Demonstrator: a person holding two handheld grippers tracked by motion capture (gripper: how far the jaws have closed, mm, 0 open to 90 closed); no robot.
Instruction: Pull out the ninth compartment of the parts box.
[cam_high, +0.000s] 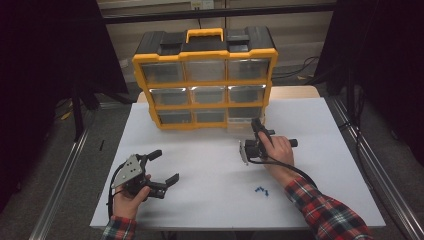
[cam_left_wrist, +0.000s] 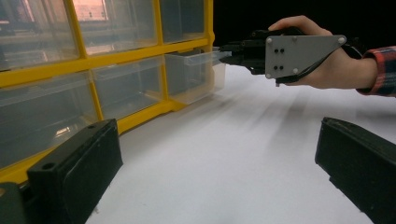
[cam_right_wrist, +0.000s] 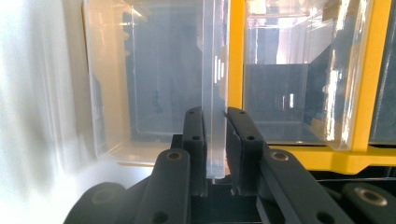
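Observation:
A yellow and black drawer organizer (cam_high: 205, 75) with clear plastic drawers stands at the back of the white table (cam_high: 310, 120). Its bottom right drawer (cam_high: 242, 122) sticks out a little from the frame. My right gripper (cam_high: 256, 124) is turned on its side and shut on that drawer's clear front lip (cam_right_wrist: 215, 56), which runs between the two black pads (cam_right_wrist: 194, 135). In the left gripper view the drawer (cam_left_wrist: 194, 74) juts out with the right gripper (cam_left_wrist: 224, 49) at its front. My left gripper (cam_high: 166, 166) rests open near the table's front left, nothing between its jaws.
A few small blue pieces (cam_high: 261, 190) lie on the table near the right forearm. The other drawers (cam_high: 207, 94) sit flush in the yellow frame (cam_right_wrist: 236, 51). Metal rails (cam_high: 370, 165) run along both sides of the table.

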